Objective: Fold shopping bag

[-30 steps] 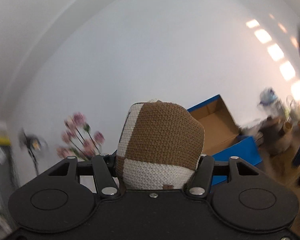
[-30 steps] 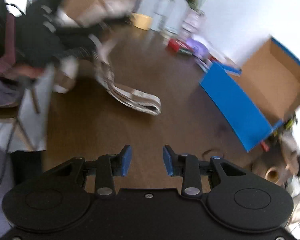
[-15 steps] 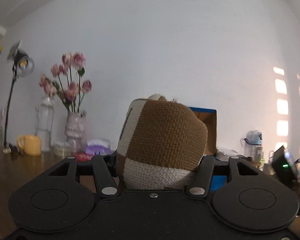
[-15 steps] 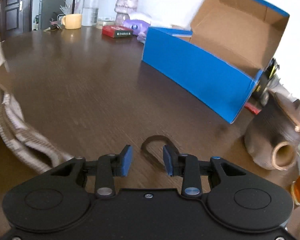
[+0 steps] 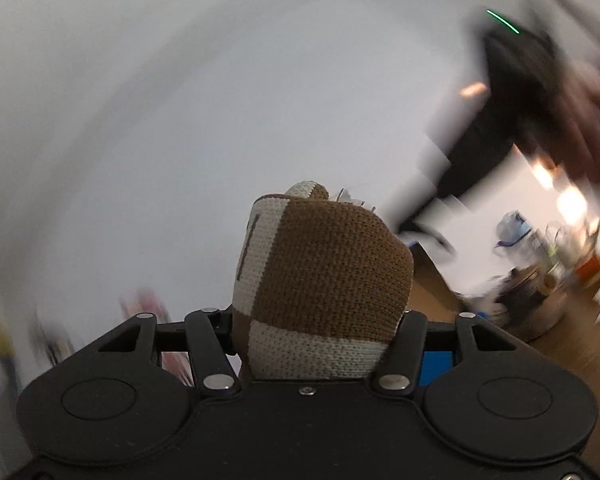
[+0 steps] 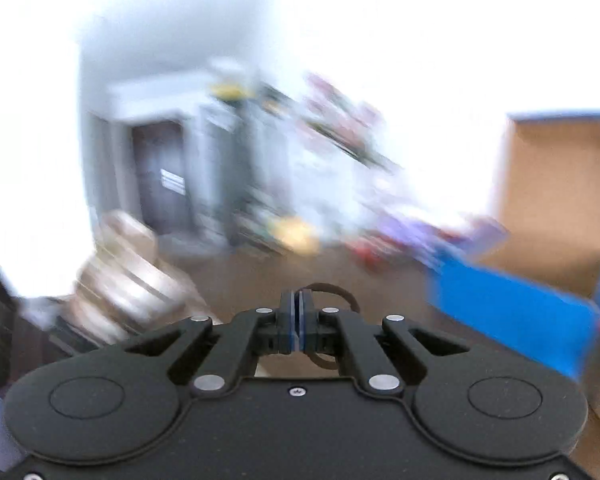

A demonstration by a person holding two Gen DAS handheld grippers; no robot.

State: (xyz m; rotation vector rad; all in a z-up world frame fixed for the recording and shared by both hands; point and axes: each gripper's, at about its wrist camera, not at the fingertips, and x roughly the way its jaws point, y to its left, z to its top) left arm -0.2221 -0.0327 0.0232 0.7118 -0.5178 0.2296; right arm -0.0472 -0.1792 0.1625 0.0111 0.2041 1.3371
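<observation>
Bulging between L gripper fingers, pads closing: rolled bag.

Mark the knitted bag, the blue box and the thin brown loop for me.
knitted bag [image 5: 332,268]: left wrist view, brown panel of the rolled bundle.
blue box [image 6: 512,304]: right wrist view, blue outer side wall.
brown loop [image 6: 334,289]: right wrist view, top arc beyond the shut tool tips.

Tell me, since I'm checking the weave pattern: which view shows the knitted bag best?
The left wrist view: the brown-and-cream knitted bag sits bunched and sharp between the left gripper fingers. The right wrist view shows only a blurred striped shape at the left.
</observation>
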